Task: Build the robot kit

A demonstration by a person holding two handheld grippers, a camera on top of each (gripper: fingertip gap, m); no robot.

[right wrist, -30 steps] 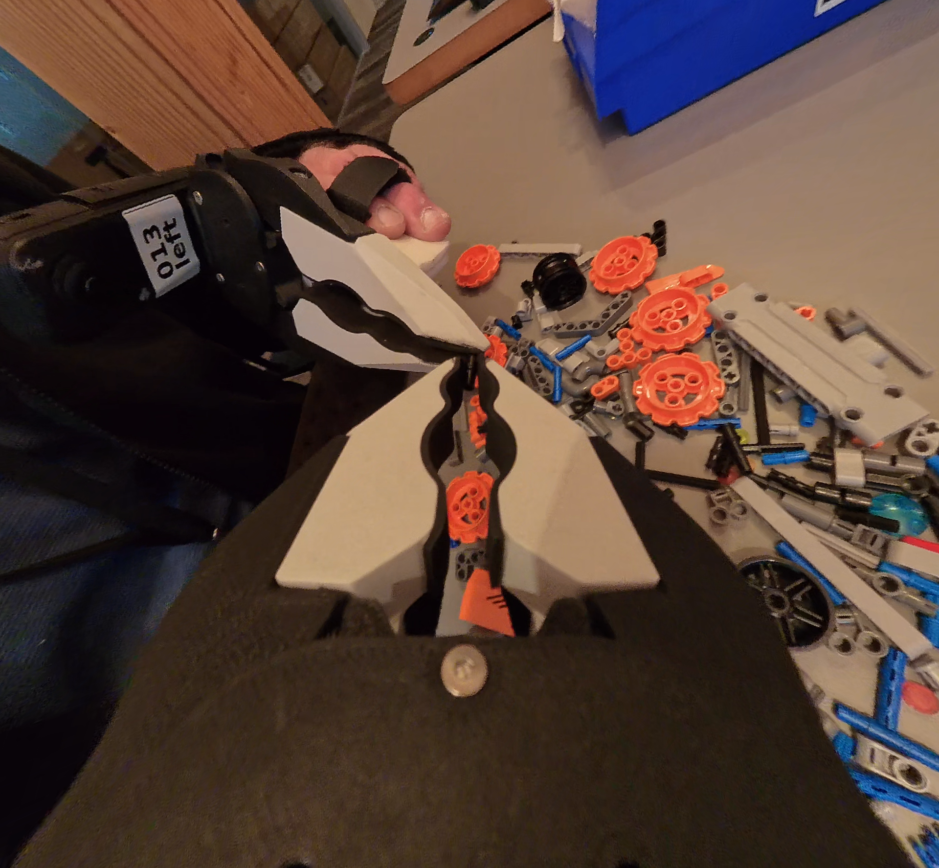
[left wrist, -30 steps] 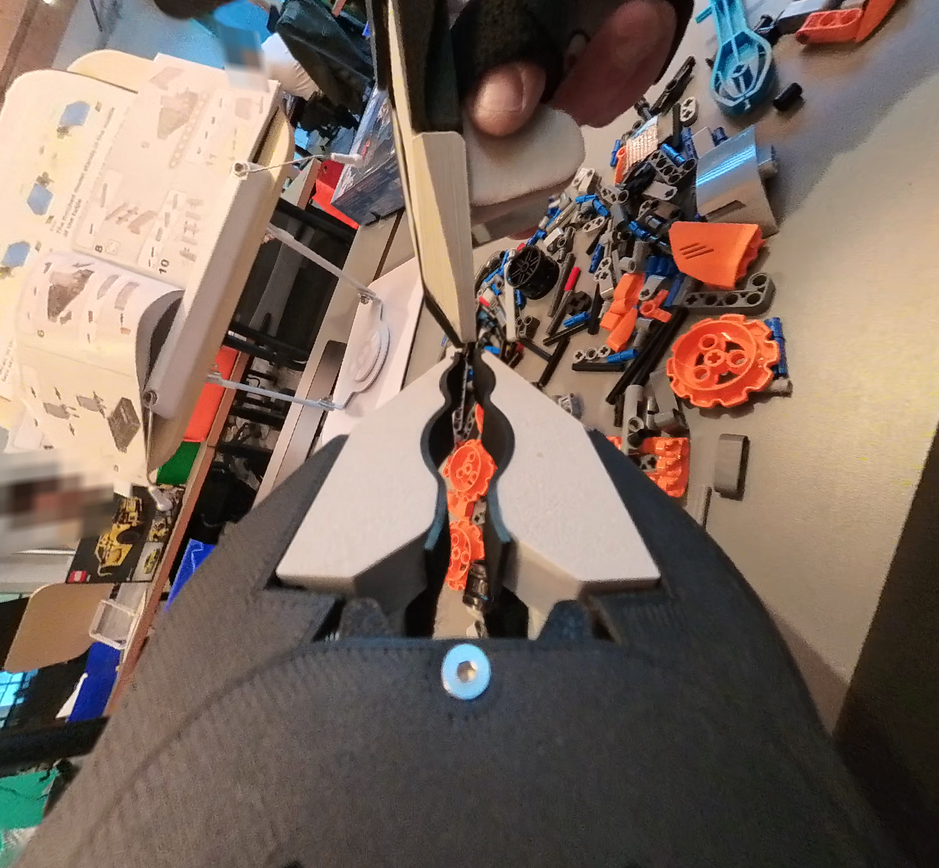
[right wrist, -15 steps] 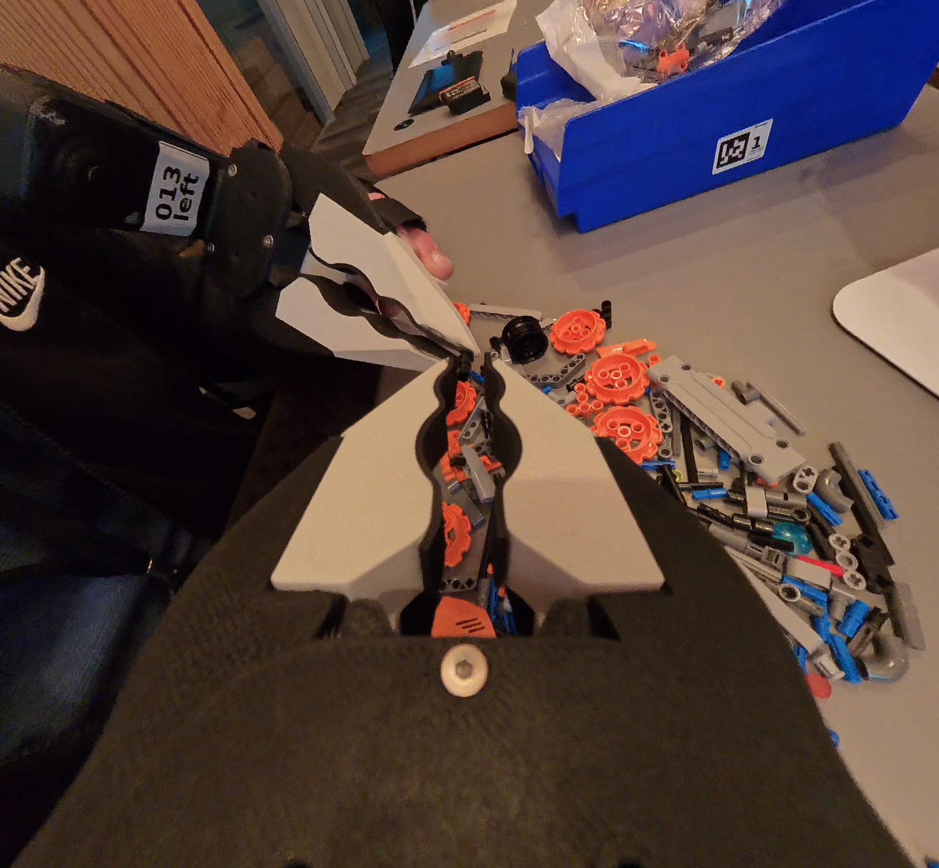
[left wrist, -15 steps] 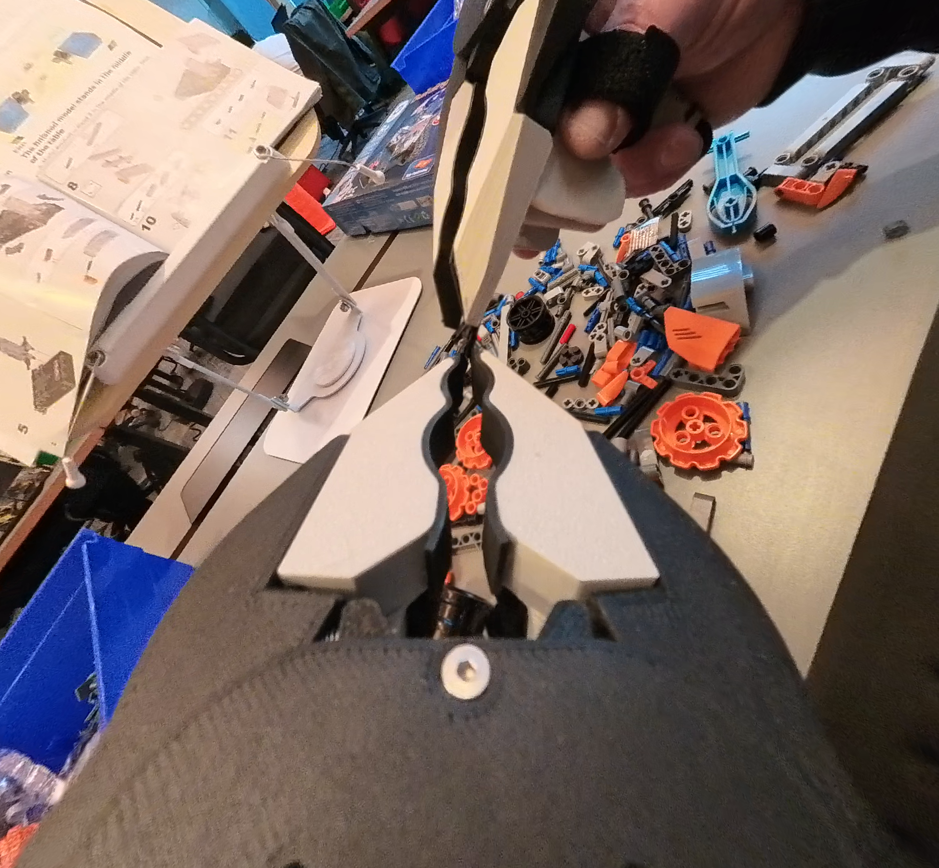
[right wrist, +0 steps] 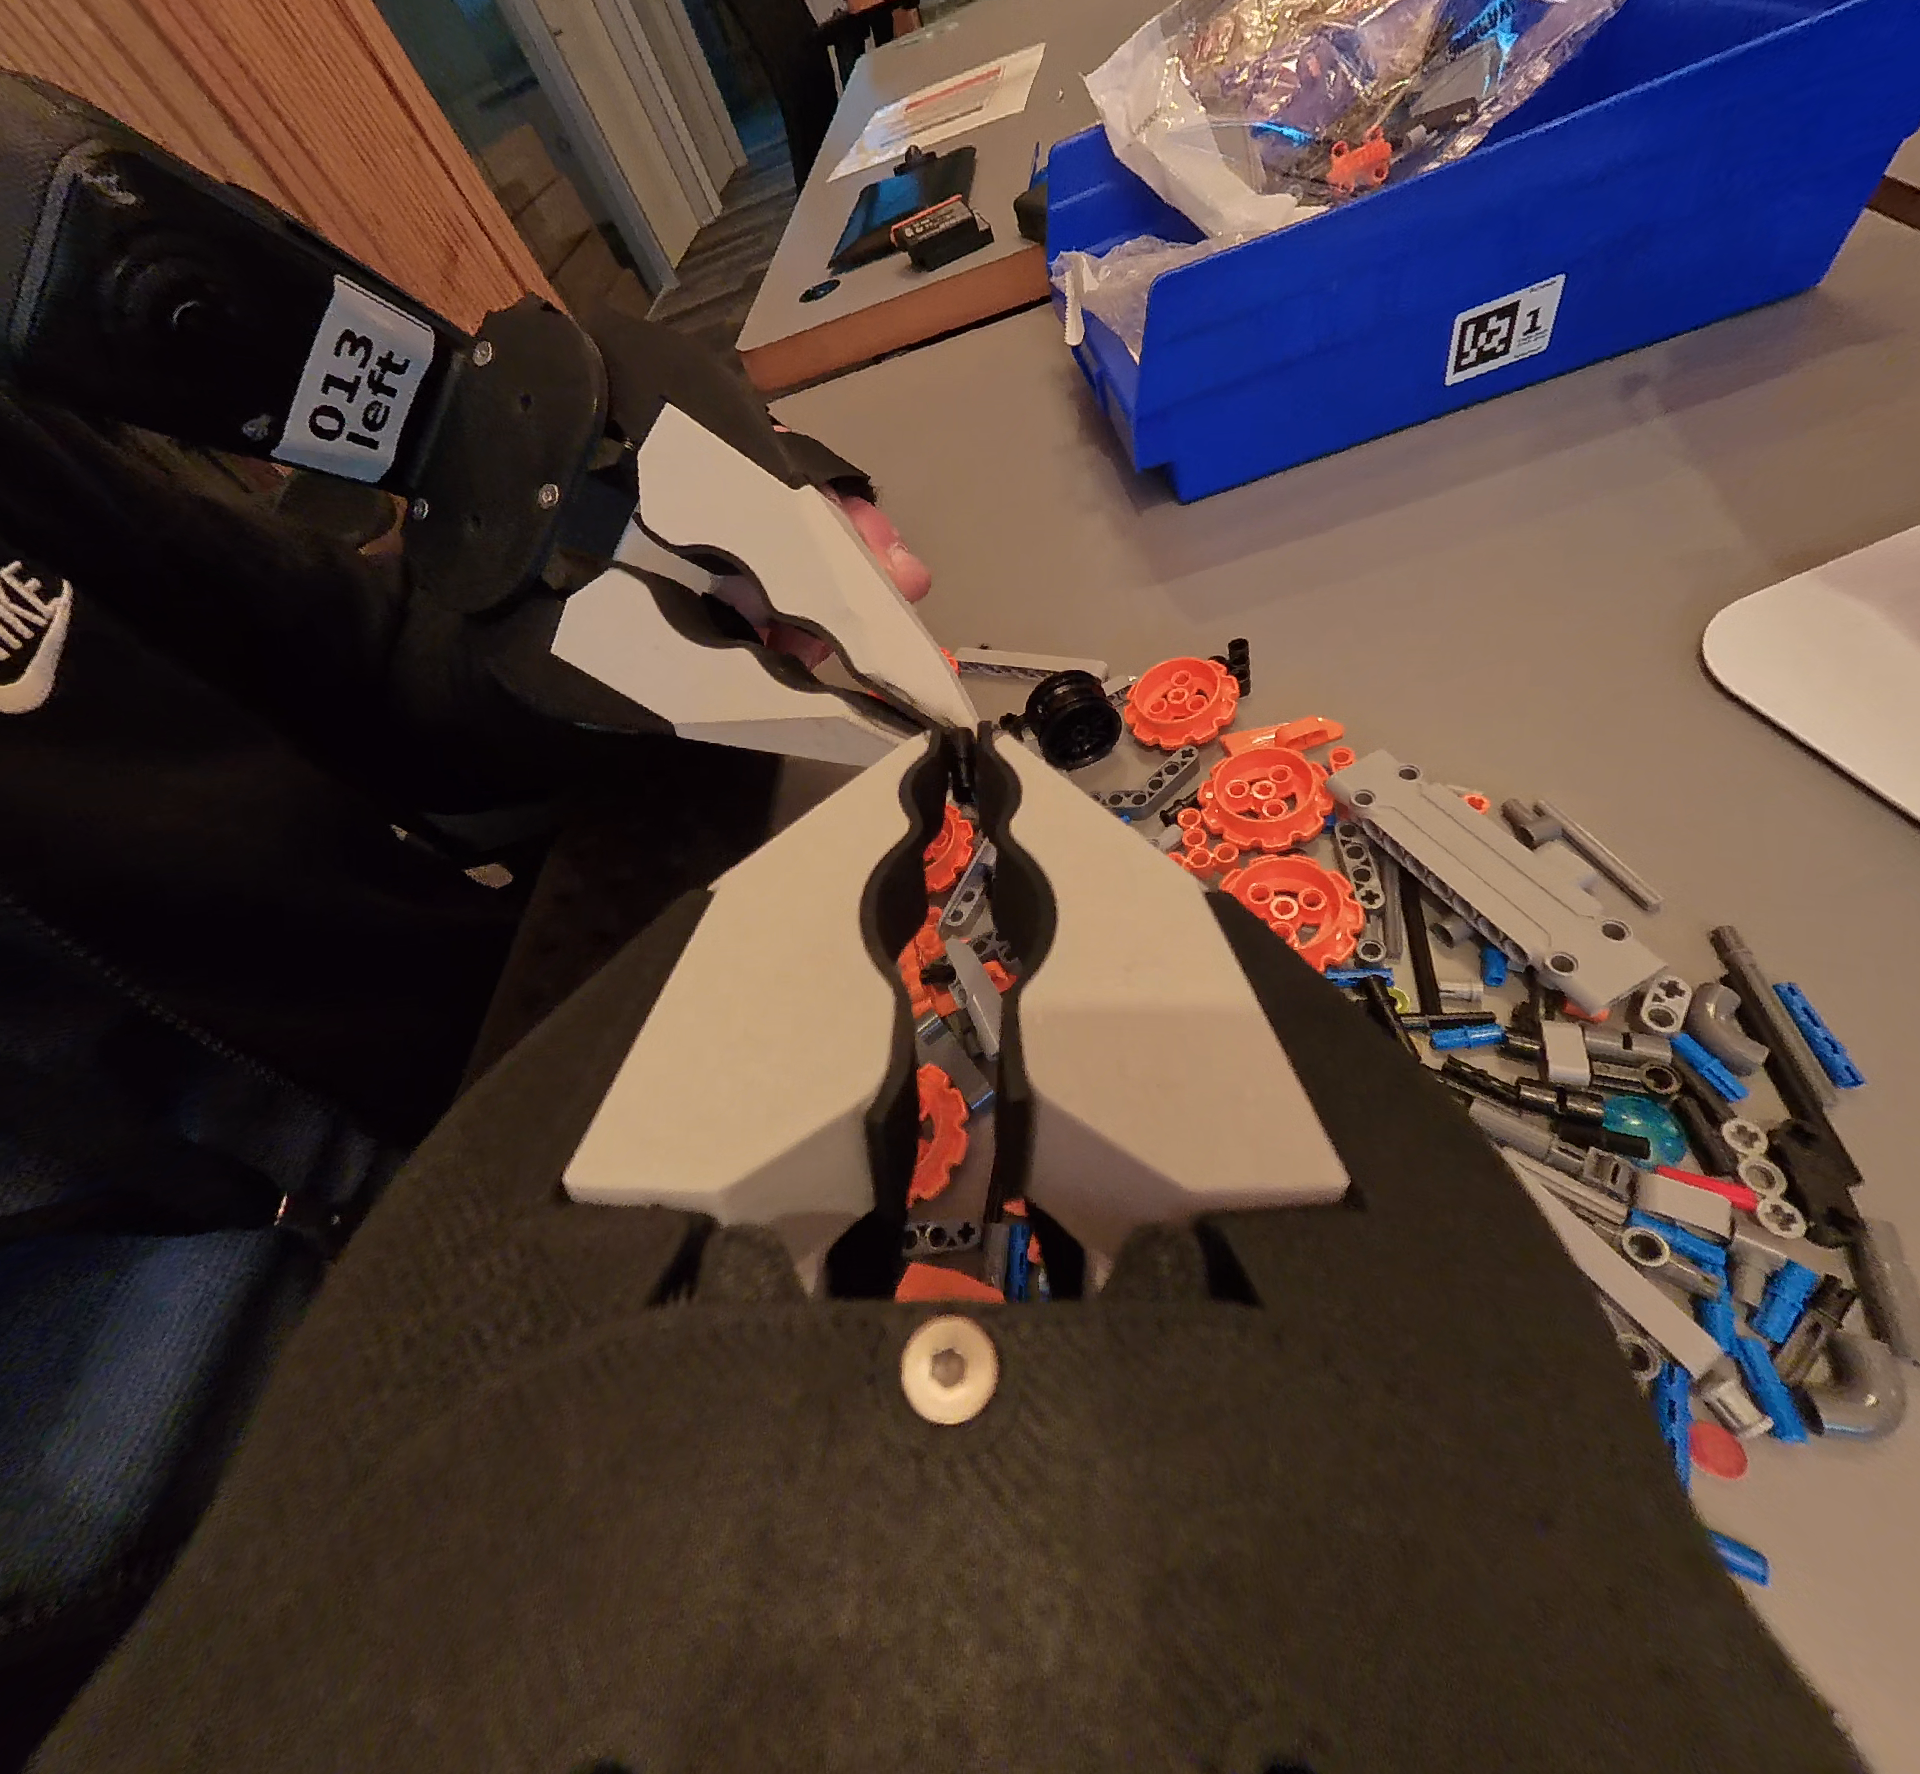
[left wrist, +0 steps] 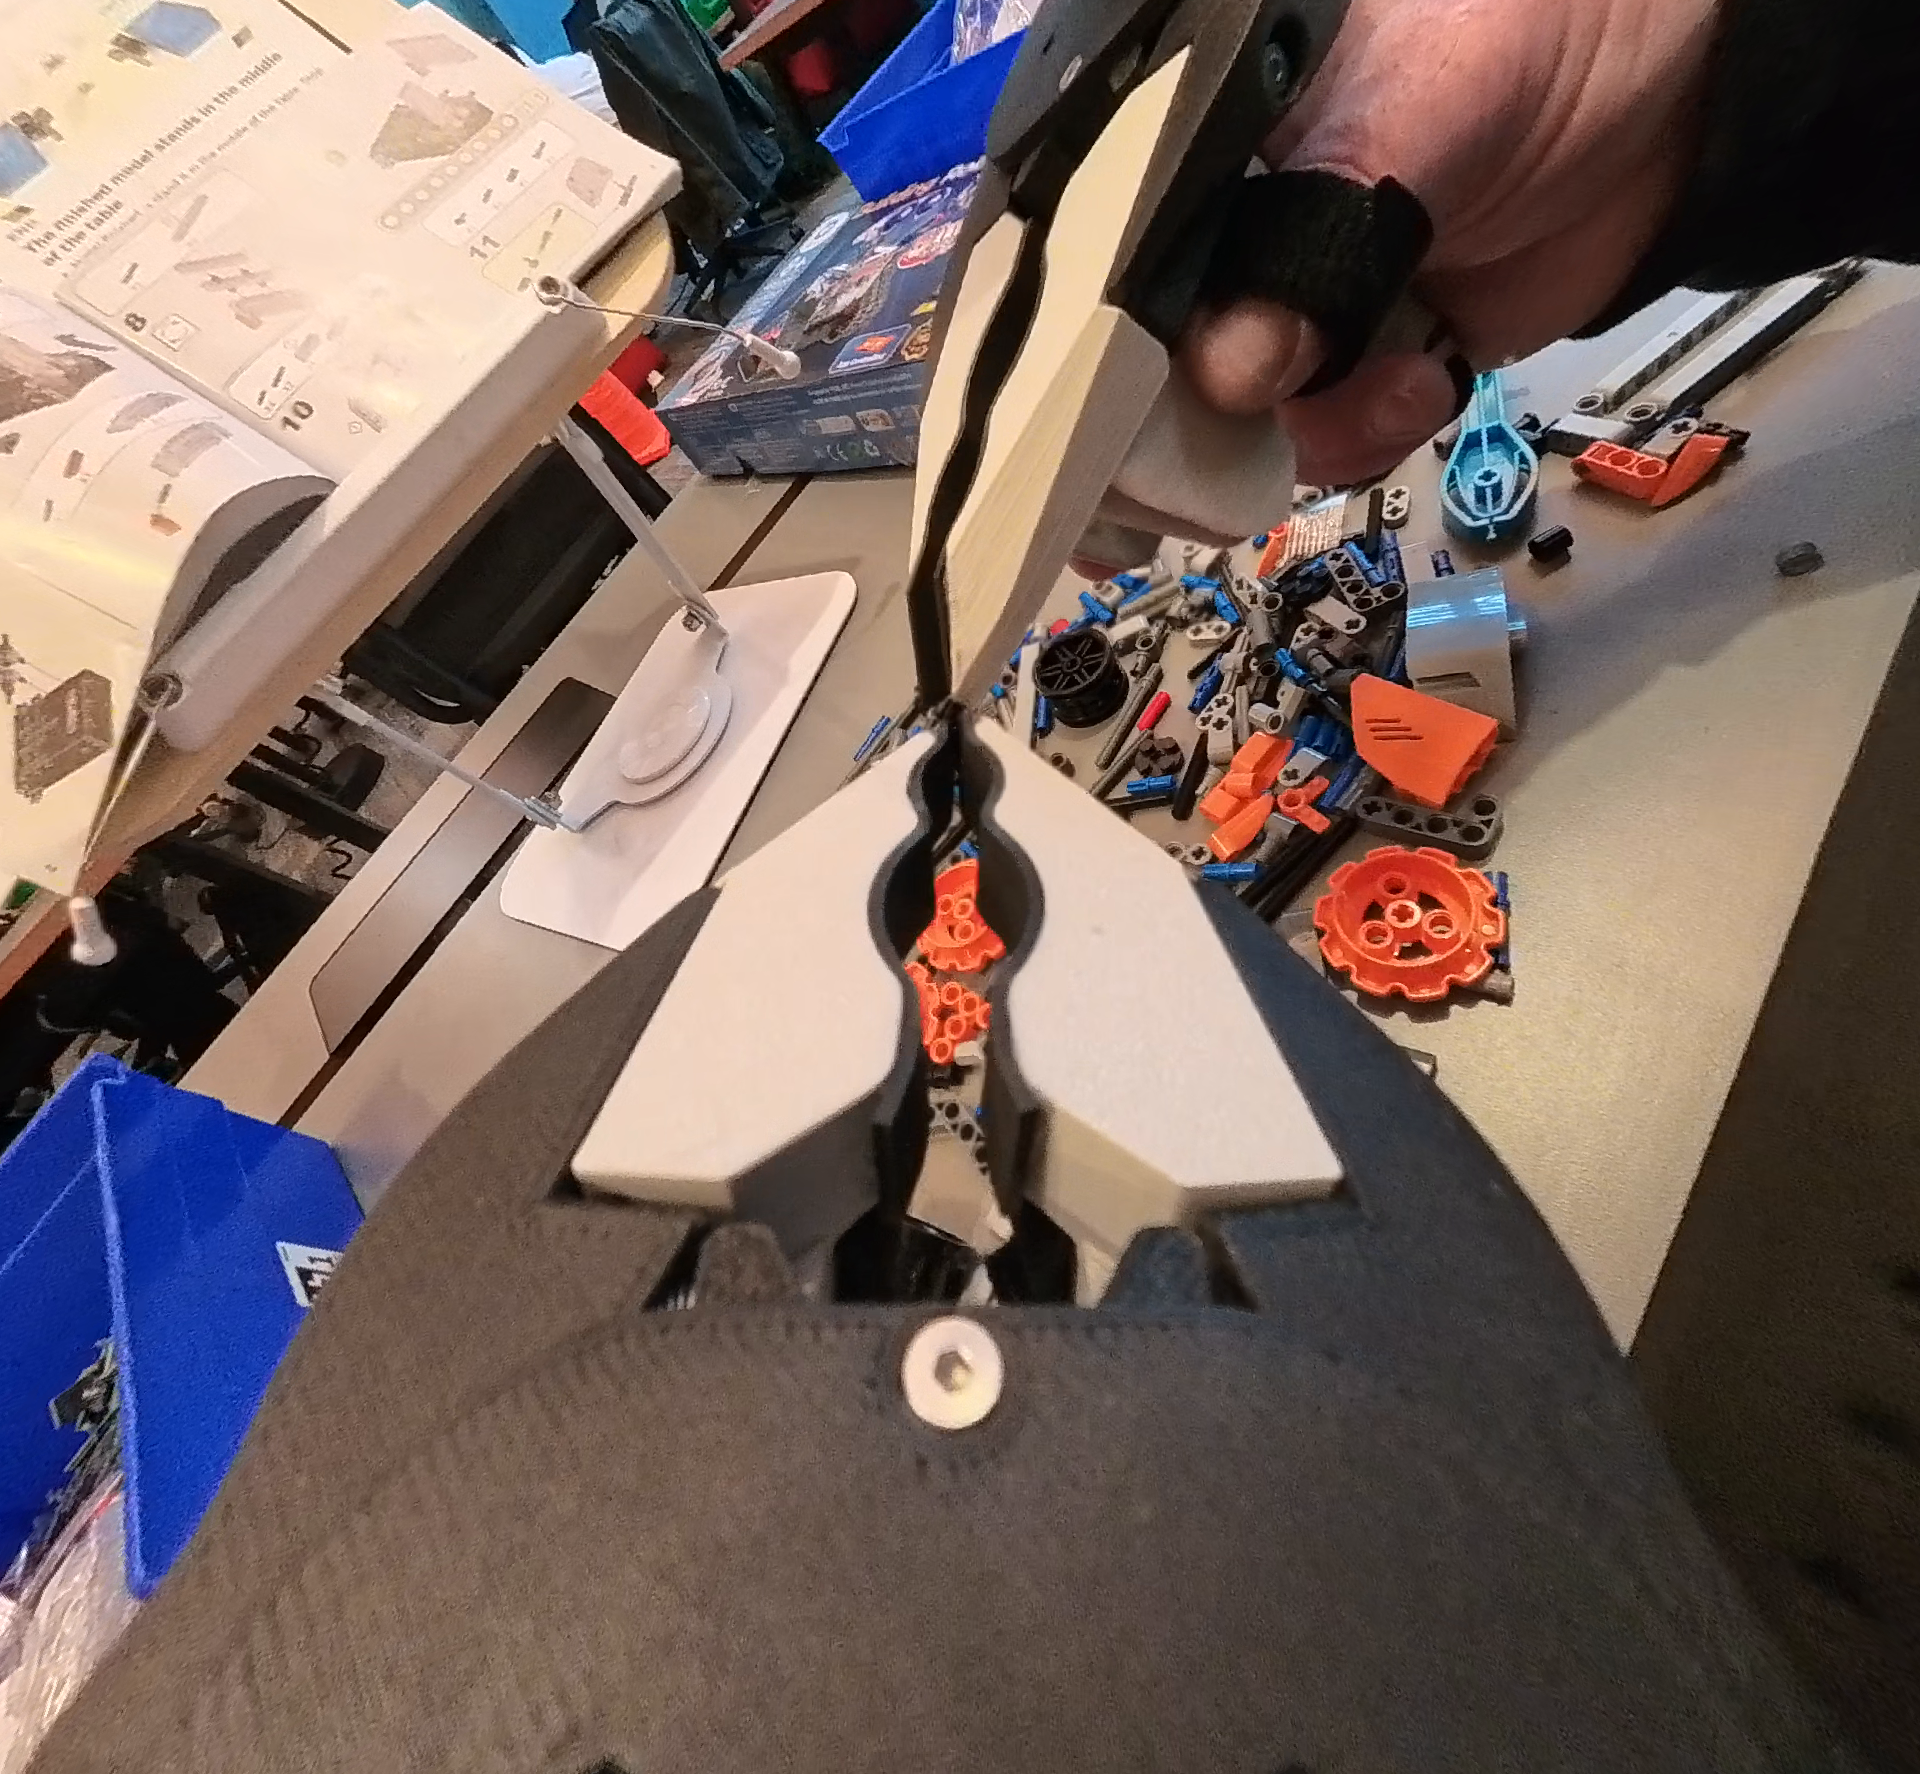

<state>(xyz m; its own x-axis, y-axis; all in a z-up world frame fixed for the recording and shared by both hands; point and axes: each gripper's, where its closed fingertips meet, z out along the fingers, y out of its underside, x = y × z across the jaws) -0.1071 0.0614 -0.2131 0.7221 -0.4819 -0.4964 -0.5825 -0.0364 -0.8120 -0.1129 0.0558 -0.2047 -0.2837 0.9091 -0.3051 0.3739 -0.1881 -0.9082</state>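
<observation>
My left gripper (left wrist: 951, 737) and my right gripper (right wrist: 961, 753) are both shut and meet tip to tip above the grey table (right wrist: 1351, 581). A small black piece (right wrist: 961, 758) sits pinched where the tips join; it is too small to tell its shape. The right gripper (left wrist: 935, 696) comes down from above in the left wrist view, held by a hand (left wrist: 1507, 166). The left gripper (right wrist: 925, 722) comes in from the left in the right wrist view. Under them lies a pile of loose building parts (right wrist: 1455, 945), with orange gears (left wrist: 1408, 924) and a black wheel (right wrist: 1075, 716).
An open instruction booklet (left wrist: 260, 322) rests on a wire stand with a white base (left wrist: 707, 706). A blue bin (right wrist: 1455, 218) with plastic bags stands at the back. A printed box (left wrist: 831, 374) lies beyond. The table edge is beside the person's dark clothing (right wrist: 208, 893). My two grippers' fingertips are within a few centimetres of each other. My left gripper's tips are some 12 cm from the black wheel (right wrist: 1075, 716).
Both grippers have stayed shut and tip to tip while lifting and turning together. The left wrist view has rolled upright, and the blue bin has come into both views.
</observation>
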